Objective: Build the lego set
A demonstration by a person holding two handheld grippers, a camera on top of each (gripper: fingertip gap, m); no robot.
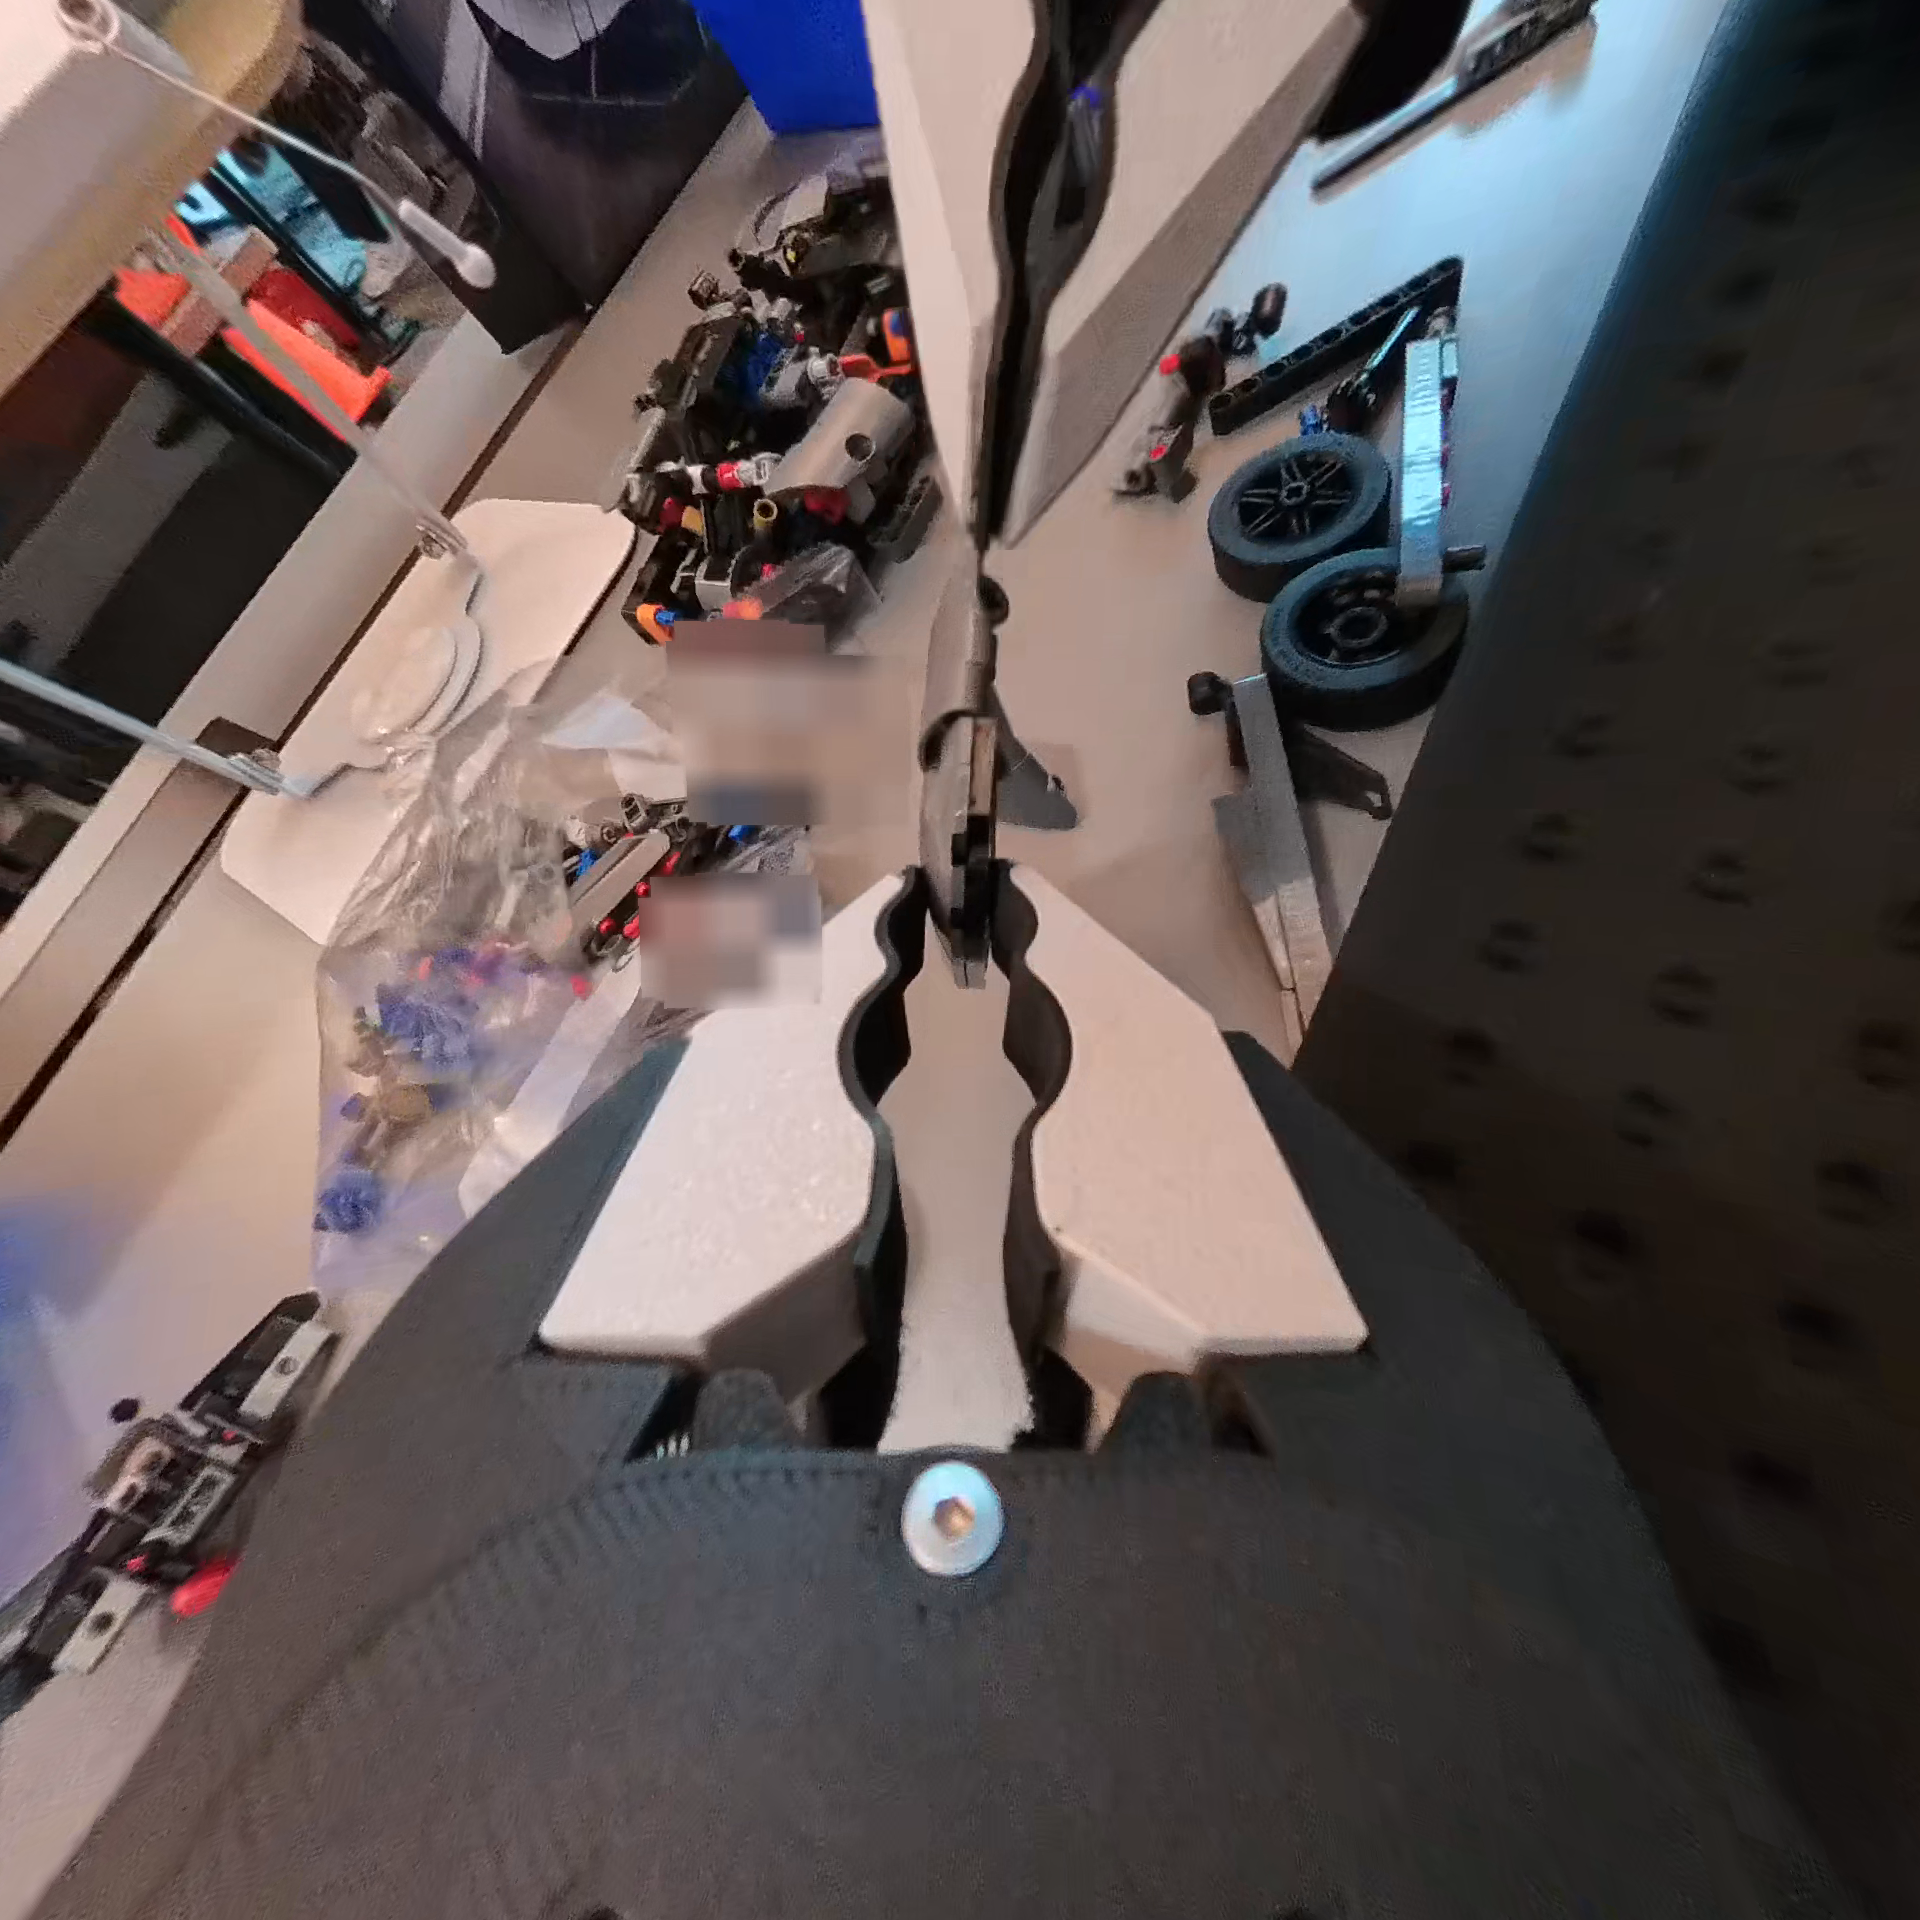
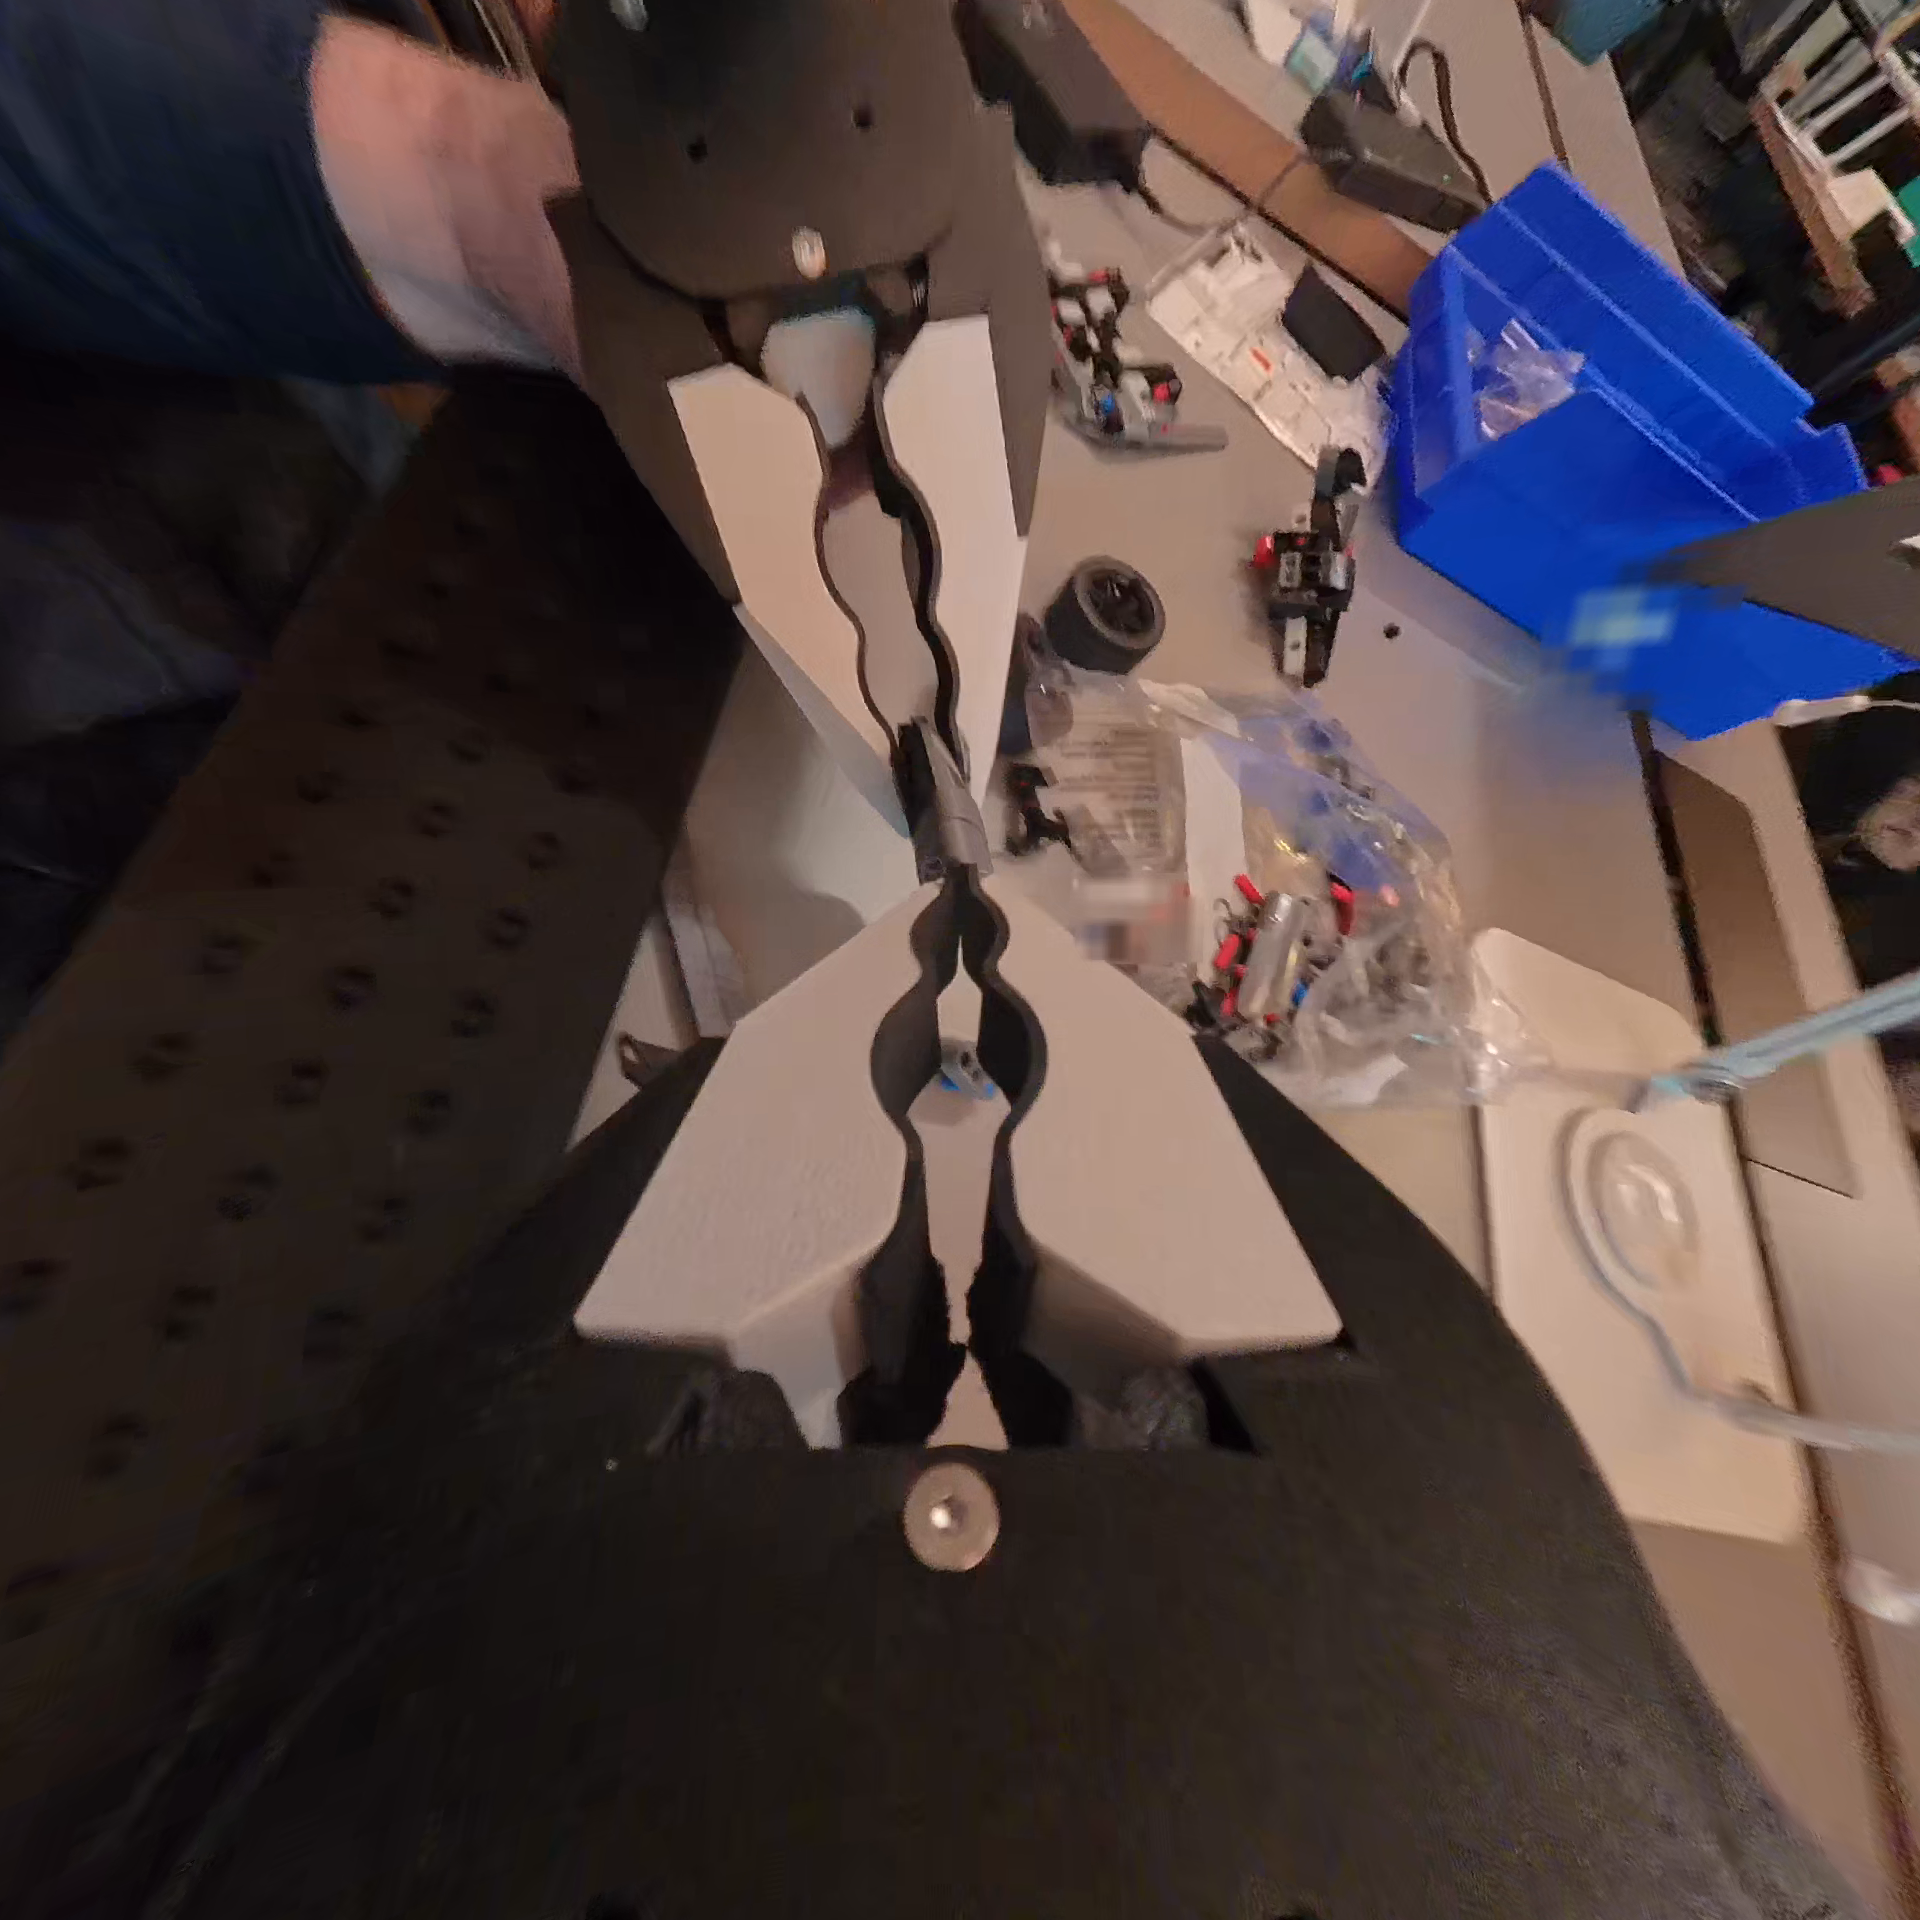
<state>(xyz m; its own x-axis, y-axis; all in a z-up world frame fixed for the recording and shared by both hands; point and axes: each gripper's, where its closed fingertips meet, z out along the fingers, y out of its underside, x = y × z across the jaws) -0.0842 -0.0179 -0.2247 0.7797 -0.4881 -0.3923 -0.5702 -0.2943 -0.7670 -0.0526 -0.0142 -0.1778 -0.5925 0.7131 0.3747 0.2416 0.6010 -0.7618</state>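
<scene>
My left gripper (image 1: 961,904) is shut on a flat grey and black lego panel piece (image 1: 966,727) and holds it edge-on above the table. The piece reaches away from the left fingertips toward my right gripper (image 1: 982,535), which comes in from the top. In the right wrist view the right gripper (image 2: 961,896) is shut, its tips meeting the near end of the piece (image 2: 951,816). I cannot tell whether they pinch its edge. The left gripper (image 2: 925,743) grips the far end there. A small grey and blue part (image 2: 966,1075) lies on the table under the right fingers.
A part-built car (image 1: 769,447), two black wheels (image 1: 1299,509), a black beam (image 1: 1340,343) and a long grey panel (image 1: 1278,831) lie on the table. A plastic bag of parts (image 2: 1320,883) lies nearby. A blue bin (image 2: 1579,436) stands behind. A black perforated board (image 2: 312,935) flanks the table. Some 6 centimeters of space lies between my two pairs of fingers. My right tips are roughly 15 centimeters from the part-built car (image 1: 769,447).
</scene>
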